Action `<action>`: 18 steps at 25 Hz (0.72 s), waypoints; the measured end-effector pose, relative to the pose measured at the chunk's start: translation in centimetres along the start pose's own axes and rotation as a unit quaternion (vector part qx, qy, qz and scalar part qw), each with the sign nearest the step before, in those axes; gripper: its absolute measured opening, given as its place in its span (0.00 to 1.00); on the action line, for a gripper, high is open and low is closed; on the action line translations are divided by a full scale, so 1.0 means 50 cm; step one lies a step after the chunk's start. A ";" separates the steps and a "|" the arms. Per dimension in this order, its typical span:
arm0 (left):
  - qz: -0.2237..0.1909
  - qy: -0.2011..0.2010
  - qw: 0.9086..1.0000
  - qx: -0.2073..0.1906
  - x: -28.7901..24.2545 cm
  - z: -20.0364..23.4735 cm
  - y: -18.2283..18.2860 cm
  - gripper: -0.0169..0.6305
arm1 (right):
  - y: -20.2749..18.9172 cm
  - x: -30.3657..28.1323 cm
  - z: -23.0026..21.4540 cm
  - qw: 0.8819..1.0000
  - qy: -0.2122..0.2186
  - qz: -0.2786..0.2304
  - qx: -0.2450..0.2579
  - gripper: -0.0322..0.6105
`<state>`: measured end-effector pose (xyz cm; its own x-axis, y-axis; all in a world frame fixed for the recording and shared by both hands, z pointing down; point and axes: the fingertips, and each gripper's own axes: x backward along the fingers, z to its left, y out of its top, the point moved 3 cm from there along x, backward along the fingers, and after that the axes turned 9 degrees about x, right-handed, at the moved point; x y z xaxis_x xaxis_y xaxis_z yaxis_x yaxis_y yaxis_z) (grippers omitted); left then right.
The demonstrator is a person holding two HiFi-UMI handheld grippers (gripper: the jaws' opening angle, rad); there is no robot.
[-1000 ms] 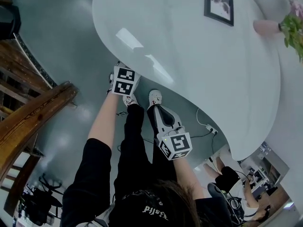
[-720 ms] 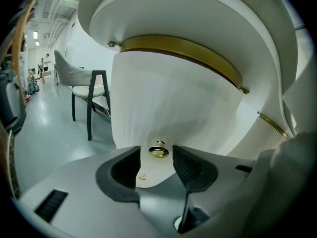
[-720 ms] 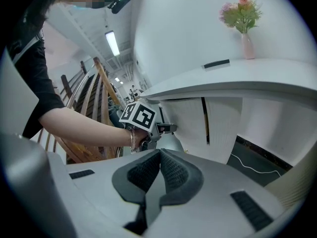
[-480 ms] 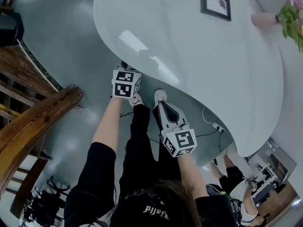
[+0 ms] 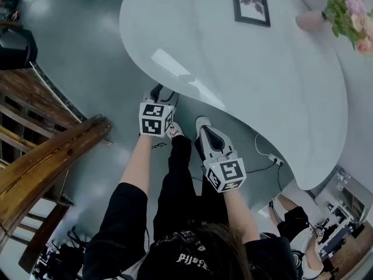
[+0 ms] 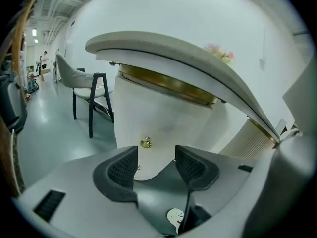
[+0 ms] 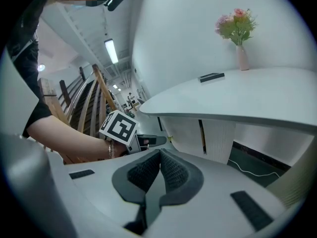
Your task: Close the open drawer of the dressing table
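Note:
The white dressing table (image 5: 233, 69) has a curved top. Under that top, in the left gripper view, a white drawer front (image 6: 163, 123) carries a small brass knob (image 6: 145, 143). My left gripper (image 6: 156, 157) stands open just short of the knob; its jaws have just been opening and nothing is between them. In the head view the left gripper (image 5: 163, 93) is at the table's near edge. My right gripper (image 5: 207, 134) hangs lower and to the right, away from the table. It is shut (image 7: 159, 155) on nothing.
A framed picture (image 5: 251, 3) and a pink vase of flowers (image 5: 344, 10) stand on the top. A wooden stair rail (image 5: 52, 156) runs at the left. A cable and power strip (image 5: 274, 159) lie on the floor under the table. A chair (image 6: 89, 83) stands beyond the table.
The left gripper has drawn back from under the table edge, so its jaws now show in the head view. The right gripper has shifted slightly towards me too.

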<state>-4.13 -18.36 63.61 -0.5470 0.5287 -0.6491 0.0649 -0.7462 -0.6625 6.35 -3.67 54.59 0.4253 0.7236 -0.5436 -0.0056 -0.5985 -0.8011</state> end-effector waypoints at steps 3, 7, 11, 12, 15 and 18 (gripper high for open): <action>0.003 -0.004 1.000 -0.004 0.024 -0.028 -0.003 0.38 | 0.011 0.018 -0.001 1.000 -0.004 -0.004 0.001 0.09; 0.002 -0.010 1.000 -0.012 0.052 -0.060 0.004 0.38 | 0.034 0.037 -0.002 1.000 -0.007 -0.016 0.004 0.09; -0.003 -0.017 1.000 -0.023 0.077 -0.097 0.017 0.38 | 0.052 0.061 -0.008 1.000 -0.011 -0.024 0.011 0.09; -0.004 -0.018 0.999 -0.026 0.082 -0.106 0.021 0.38 | 0.054 0.069 -0.011 1.000 -0.012 -0.025 0.012 0.09; -0.006 -0.021 0.999 -0.032 0.094 -0.128 0.036 0.38 | 0.058 0.089 -0.023 0.999 -0.018 -0.029 0.008 0.09; -0.007 -0.020 0.999 -0.034 0.117 -0.144 0.040 0.38 | 0.066 0.107 -0.027 0.999 -0.021 -0.036 0.007 0.09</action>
<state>-1.20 -13.86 55.82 -0.5804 0.5215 -0.6254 0.1125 -0.7093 -0.6959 9.82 -2.23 49.36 0.3875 0.7778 -0.4949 0.0107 -0.5406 -0.8412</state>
